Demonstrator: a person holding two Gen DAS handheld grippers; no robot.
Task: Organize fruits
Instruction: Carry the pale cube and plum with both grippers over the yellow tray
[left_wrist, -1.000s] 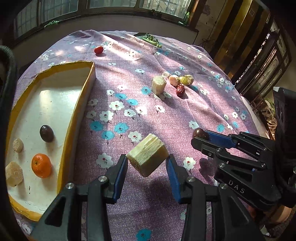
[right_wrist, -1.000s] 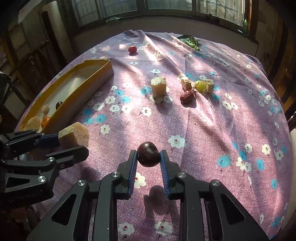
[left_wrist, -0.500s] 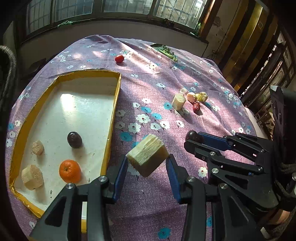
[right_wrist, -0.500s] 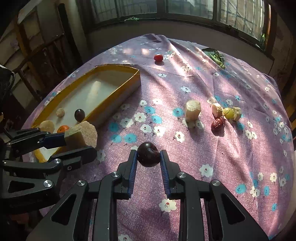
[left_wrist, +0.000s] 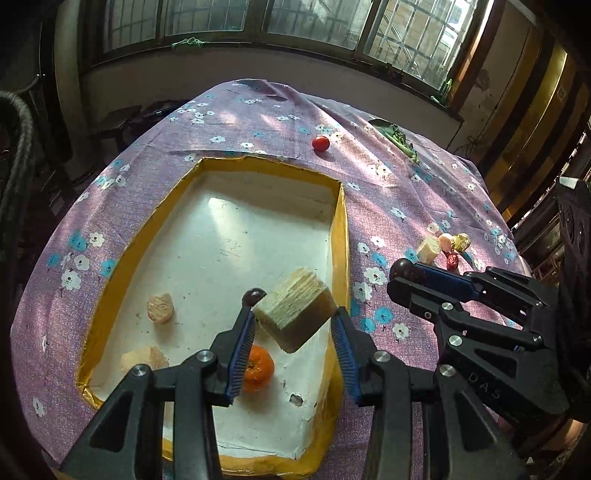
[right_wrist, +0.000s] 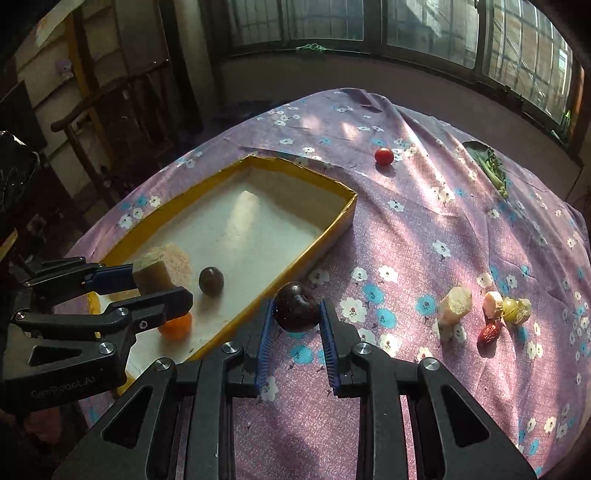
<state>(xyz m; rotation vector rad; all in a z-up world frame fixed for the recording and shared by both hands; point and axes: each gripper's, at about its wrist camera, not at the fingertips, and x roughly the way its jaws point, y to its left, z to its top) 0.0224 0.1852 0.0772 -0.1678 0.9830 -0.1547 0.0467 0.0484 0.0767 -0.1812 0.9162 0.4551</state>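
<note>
My left gripper is shut on a pale sugarcane chunk and holds it above the near right part of the yellow-rimmed white tray. It also shows in the right wrist view. My right gripper is shut on a dark plum and holds it above the cloth just right of the tray's rim. Inside the tray lie an orange, a dark plum and two sugarcane pieces.
On the purple flowered cloth lie a red cherry tomato, a sugarcane chunk, a red date, a grape and small pieces. Green leaves lie at the far edge. A wooden chair stands left.
Both grippers have moved left with their fruit. The left one now hangs over the tray; the right one is at the tray's right rim.
</note>
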